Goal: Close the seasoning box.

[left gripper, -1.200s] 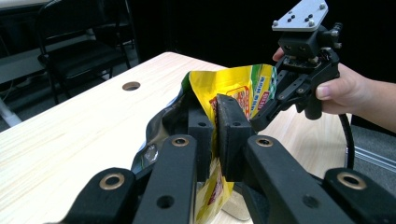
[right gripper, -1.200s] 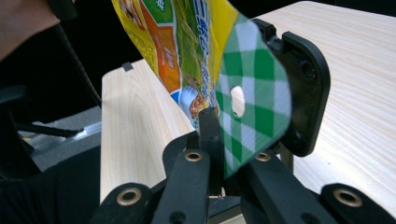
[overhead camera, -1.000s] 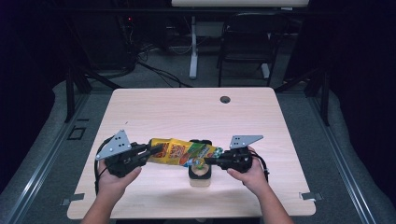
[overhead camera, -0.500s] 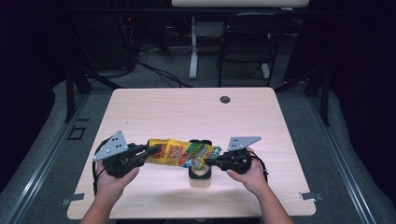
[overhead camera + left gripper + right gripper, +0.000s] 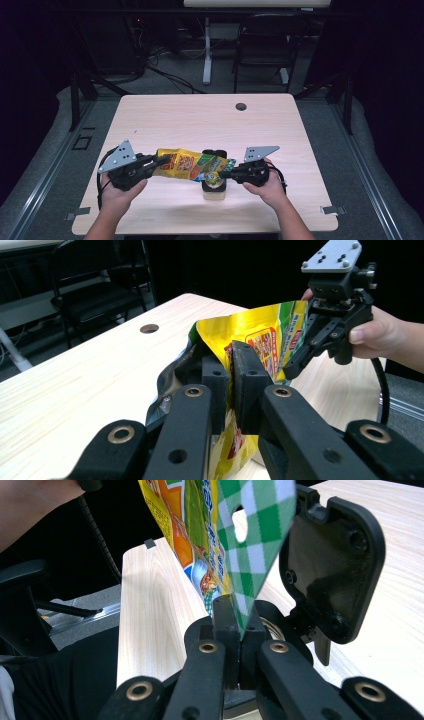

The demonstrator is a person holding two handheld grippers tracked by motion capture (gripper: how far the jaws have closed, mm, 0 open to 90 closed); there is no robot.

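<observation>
A yellow snack bag (image 5: 192, 166) is held stretched above the near middle of the table (image 5: 210, 120), over a small container with an open black lid (image 5: 215, 176). Its left end is clamped between the closed jaws of the left gripper (image 5: 162, 161). Its green-checked right end is pinched by the right gripper (image 5: 227, 173), whose jaws have just been closing on it and are now pressed fully together.
</observation>
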